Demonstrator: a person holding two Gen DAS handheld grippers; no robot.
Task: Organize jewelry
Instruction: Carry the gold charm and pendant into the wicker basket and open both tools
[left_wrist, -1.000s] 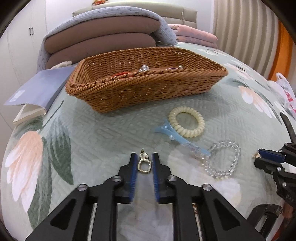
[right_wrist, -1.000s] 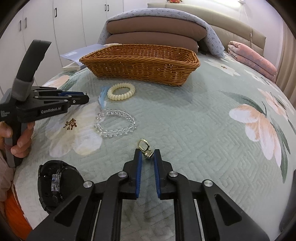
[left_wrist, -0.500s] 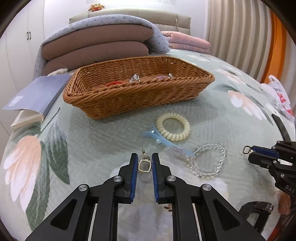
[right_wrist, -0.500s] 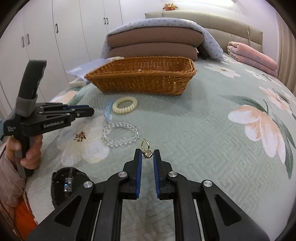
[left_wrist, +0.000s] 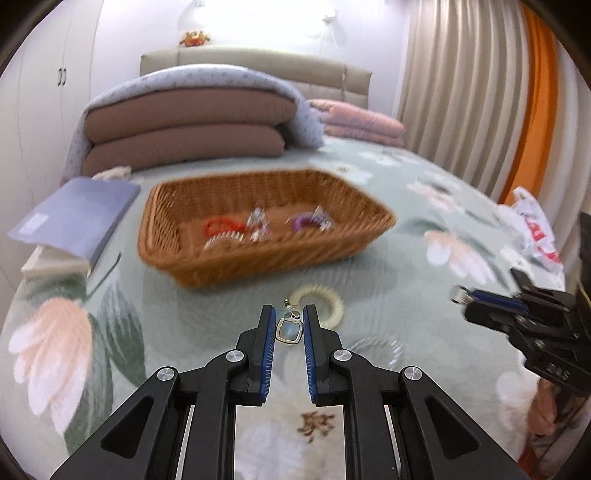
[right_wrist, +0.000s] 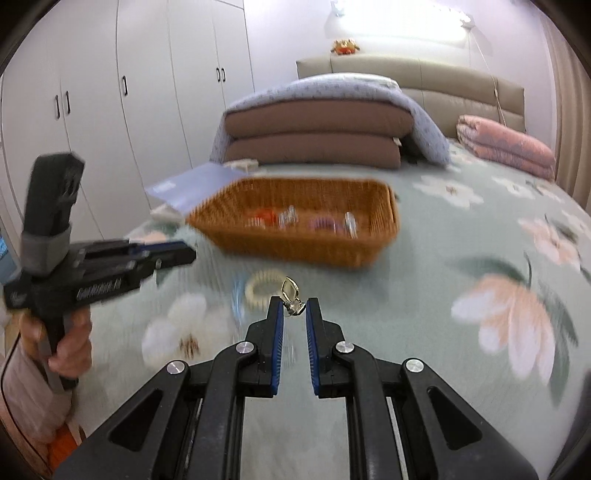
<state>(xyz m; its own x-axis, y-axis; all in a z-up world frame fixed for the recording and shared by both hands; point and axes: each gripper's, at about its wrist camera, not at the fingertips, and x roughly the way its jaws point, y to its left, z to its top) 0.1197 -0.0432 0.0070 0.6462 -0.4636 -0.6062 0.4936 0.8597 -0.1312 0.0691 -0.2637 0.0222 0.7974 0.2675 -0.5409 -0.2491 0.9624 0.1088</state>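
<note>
My left gripper (left_wrist: 289, 318) is shut on a gold-framed earring (left_wrist: 289, 331) with a pale stone, held above the bedspread. My right gripper (right_wrist: 293, 306) is shut on a matching gold earring (right_wrist: 291, 293), also lifted off the bed. Ahead stands a wicker basket (left_wrist: 354, 246) (right_wrist: 306, 247) holding red, purple and clear hair pieces. A cream spiral hair tie (left_wrist: 334, 301) (right_wrist: 263, 285) lies on the bedspread in front of it. A clear bead bracelet (left_wrist: 380, 349) shows blurred just right of the left fingers. The right gripper shows at the right edge of the left wrist view, the left gripper at the left of the right wrist view.
A blue-grey book (left_wrist: 74, 221) lies left of the basket. Folded brown cushions under a grey blanket (left_wrist: 184, 125) and pink bedding (left_wrist: 362, 123) sit behind it. A plastic bag (left_wrist: 532, 229) rests at the bed's right edge. A hand (right_wrist: 70, 343) holds the left gripper's handle.
Both grippers rose off the bedspread, each lifting its earring. The views tilted up, so the basket's inside now shows and the bracelet and blue clip slid down out of plain sight.
</note>
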